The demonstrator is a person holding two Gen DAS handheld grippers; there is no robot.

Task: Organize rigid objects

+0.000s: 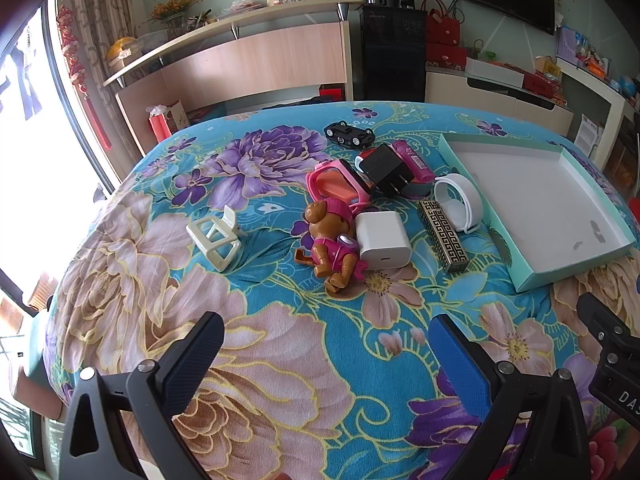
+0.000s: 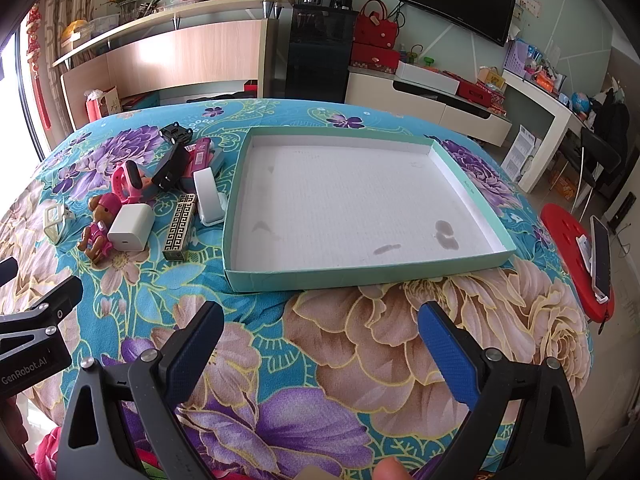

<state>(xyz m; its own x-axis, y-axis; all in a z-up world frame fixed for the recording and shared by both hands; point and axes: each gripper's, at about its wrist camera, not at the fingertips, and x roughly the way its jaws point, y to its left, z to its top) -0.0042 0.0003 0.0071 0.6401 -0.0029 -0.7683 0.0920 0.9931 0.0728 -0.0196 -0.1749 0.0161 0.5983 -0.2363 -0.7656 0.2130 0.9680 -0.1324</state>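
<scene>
A heap of small objects lies on the floral cloth: a brown toy dog in pink point(image 1: 332, 240), a white charger cube point(image 1: 383, 240), a gold patterned bar point(image 1: 442, 236), a white band point(image 1: 458, 202), a pink watch point(image 1: 340, 184), a black plug adapter point(image 1: 390, 170), a magenta tube point(image 1: 412, 160), a black toy car point(image 1: 349, 135) and a cream holder point(image 1: 216, 238). To their right sits a shallow teal tray point(image 2: 360, 274) with a stained white floor and nothing in it. My left gripper point(image 1: 326, 340) hangs open in front of the heap. My right gripper point(image 2: 322, 328) is open before the tray.
The cloth-covered table point(image 2: 360, 340) falls away at its edges. A red stool point(image 2: 576, 264) with a phone stands to the right. Behind the table are a wooden counter point(image 1: 256, 56), a black cabinet and a low white unit. A fingertip point(image 2: 390, 470) shows at the bottom edge.
</scene>
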